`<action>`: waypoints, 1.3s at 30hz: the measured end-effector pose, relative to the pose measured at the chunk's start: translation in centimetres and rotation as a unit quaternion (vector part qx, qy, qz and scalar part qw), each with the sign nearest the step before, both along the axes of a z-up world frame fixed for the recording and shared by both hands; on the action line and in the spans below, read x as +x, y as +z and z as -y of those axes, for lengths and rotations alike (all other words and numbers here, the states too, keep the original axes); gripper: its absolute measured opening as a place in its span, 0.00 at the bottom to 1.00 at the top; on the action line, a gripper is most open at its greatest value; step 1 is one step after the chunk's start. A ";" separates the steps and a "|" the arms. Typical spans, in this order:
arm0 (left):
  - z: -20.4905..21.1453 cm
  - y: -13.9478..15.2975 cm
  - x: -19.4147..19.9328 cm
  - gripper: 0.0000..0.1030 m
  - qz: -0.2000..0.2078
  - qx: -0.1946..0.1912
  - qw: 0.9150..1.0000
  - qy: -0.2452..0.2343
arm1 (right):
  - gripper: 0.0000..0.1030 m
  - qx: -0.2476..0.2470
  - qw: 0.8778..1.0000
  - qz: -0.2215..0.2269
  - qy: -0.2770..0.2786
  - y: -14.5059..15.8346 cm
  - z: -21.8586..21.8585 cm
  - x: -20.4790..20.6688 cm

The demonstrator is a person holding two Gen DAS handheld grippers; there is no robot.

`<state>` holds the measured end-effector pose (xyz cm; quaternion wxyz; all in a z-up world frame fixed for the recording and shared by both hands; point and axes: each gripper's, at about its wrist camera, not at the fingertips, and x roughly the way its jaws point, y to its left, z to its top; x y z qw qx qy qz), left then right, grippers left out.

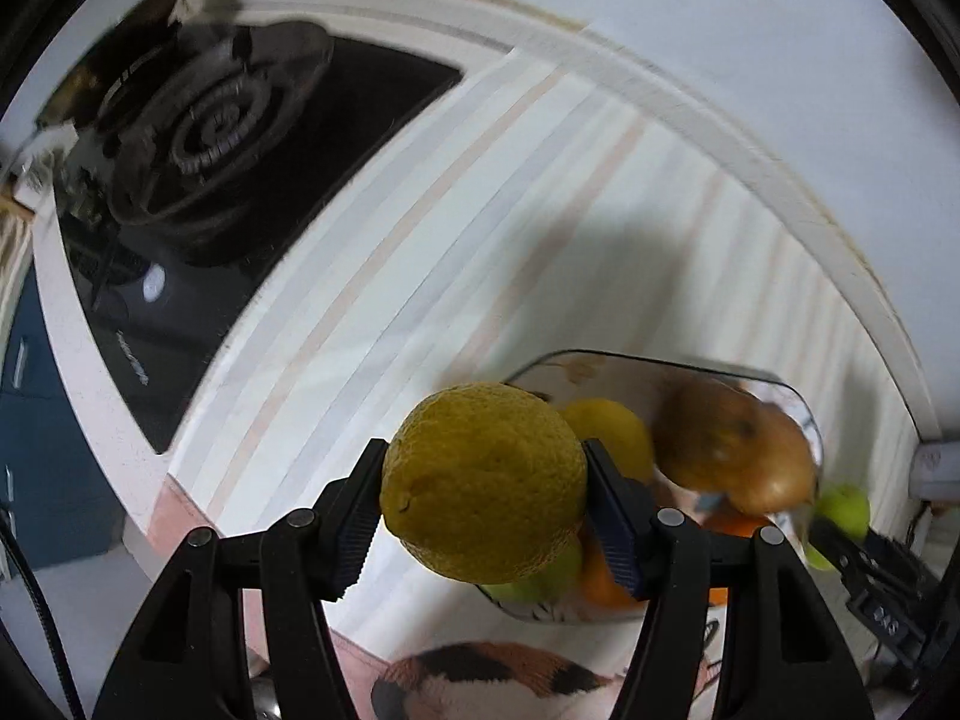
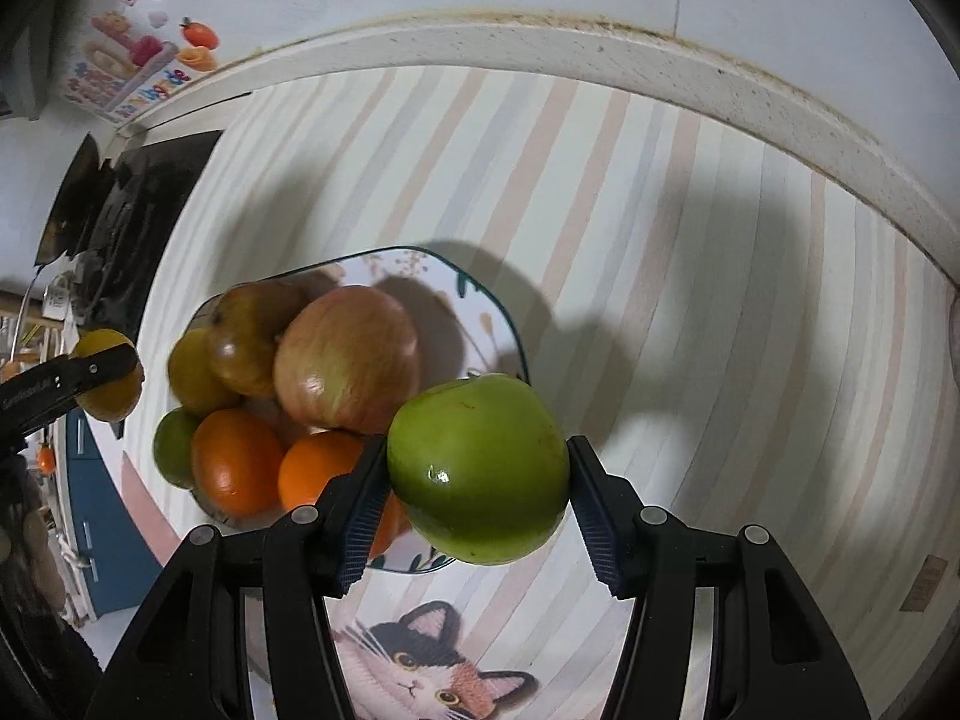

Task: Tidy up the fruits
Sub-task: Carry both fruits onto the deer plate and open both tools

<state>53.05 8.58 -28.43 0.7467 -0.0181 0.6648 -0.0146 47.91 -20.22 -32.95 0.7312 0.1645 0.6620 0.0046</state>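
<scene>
My left gripper (image 1: 483, 504) is shut on a yellow lemon (image 1: 483, 480), held above the striped mat to the left of the glass plate (image 1: 600, 363). My right gripper (image 2: 477, 495) is shut on a green apple (image 2: 480, 468), raised over the plate's (image 2: 420, 261) near right edge. On the plate lie a large red apple (image 2: 348, 357), a brownish pear (image 2: 252, 336), a yellow fruit (image 2: 192, 372), a green fruit (image 2: 171, 447) and two oranges (image 2: 237, 459). In the right wrist view the left gripper (image 2: 102, 375) with its lemon (image 2: 105, 402) shows at the far left.
A black gas hob (image 1: 198, 138) with a burner sits left of the striped mat (image 2: 690, 300). A white raised ledge (image 2: 600, 54) and wall run along the back. A cat picture (image 2: 420, 666) is printed on the mat's near edge. Blue cabinets (image 1: 36, 420) lie below the counter.
</scene>
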 end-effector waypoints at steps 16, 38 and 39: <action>-0.6 -3.0 1.3 0.59 -0.041 -0.054 0.997 0.022 | 0.59 0.019 1.000 -0.004 -0.019 -0.9 -0.1 1.2; -1.7 -2.9 1.2 0.60 -0.070 -0.091 0.993 0.037 | 0.78 0.011 1.000 -0.002 0.009 0.4 -2.0 1.2; -1.7 -2.8 1.2 0.60 -0.069 -0.092 0.993 0.038 | 0.78 0.011 1.000 -0.001 0.010 0.5 -2.0 1.2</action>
